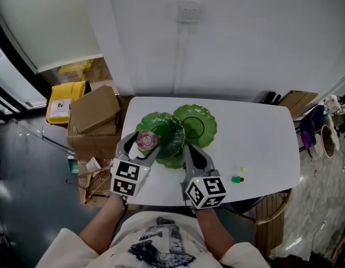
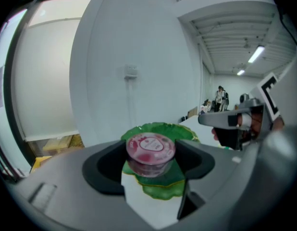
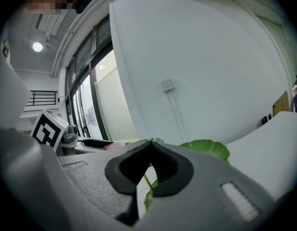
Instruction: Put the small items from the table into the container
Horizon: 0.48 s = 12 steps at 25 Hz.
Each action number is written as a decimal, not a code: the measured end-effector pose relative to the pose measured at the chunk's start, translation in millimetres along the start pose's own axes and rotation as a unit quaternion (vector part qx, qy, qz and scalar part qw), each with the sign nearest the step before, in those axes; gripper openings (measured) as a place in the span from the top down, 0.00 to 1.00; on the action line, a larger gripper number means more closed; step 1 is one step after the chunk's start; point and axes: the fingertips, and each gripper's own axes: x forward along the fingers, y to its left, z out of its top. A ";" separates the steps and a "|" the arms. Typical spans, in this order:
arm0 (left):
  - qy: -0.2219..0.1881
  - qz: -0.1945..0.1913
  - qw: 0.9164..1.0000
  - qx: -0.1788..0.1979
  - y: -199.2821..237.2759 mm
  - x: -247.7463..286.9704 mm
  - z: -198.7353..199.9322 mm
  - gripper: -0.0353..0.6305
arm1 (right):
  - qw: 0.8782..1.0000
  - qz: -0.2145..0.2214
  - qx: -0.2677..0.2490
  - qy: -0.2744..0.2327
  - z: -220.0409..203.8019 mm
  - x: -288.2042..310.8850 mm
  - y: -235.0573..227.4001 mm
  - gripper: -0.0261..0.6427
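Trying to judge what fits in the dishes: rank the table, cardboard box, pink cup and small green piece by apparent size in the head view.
1. table
2. cardboard box
3. pink cup
4. small green piece
None look close.

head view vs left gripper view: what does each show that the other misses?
Head view only: the person's shirt, the left gripper's marker cube, a small red piece on the table. Left gripper view only: ceiling lights, people far back. Both: pink-lidded cup clamped in the left gripper, green dishes, right gripper.
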 end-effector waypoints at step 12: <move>-0.002 -0.028 1.000 -0.004 4.2 5.6 -7.5 0.47 | 1.000 -0.016 -0.009 0.003 -4.2 5.0 11.1 0.96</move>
